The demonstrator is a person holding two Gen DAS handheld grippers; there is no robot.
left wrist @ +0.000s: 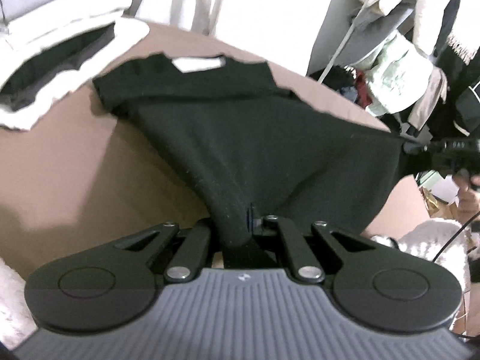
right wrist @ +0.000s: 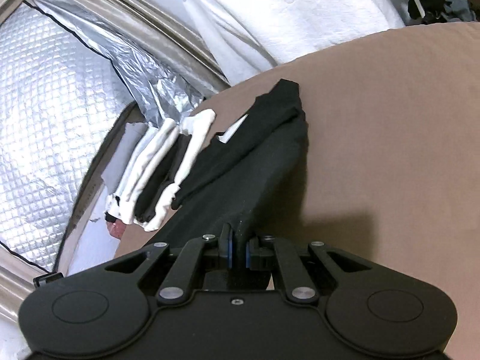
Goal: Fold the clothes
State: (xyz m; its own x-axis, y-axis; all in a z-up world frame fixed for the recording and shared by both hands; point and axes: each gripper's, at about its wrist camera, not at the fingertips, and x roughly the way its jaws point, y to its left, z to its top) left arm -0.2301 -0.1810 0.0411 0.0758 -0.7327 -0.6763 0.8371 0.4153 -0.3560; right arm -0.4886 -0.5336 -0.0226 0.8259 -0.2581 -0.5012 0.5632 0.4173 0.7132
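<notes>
Black garment (left wrist: 240, 138) lifted by its near edge off a brown surface (left wrist: 60, 165), far end with the neckline and a white label (left wrist: 198, 63) lying flat on it. Stretched taut between two grippers. Left gripper (left wrist: 250, 219) pinched tight on a bunched fold at the cloth's near corner, jaws all but together with the fabric between them. Right gripper (right wrist: 237, 252) clamped narrowly on another gathered edge, blue pads (right wrist: 248, 253) pressing the cloth from both sides.

From the left wrist view: the whole spread of the garment, fanning from the pinch toward the collar, and the right gripper far off at the right edge (left wrist: 450, 153), a hand behind it. From the right wrist view: the garment seen edge-on as a narrow dark ridge (right wrist: 255, 156), left gripper out of sight.

Beside the collar, a stack of folded white and dark clothes (left wrist: 54, 69) at the surface's far left, close to the garment; whether touching, unclear. Beyond it, silver quilted foil (right wrist: 45, 126) and white padding (right wrist: 270, 9), shown only by the right wrist view. Behind the surface, a heap of hanging and piled clothes (left wrist: 399, 69), seen mostly from the left.
</notes>
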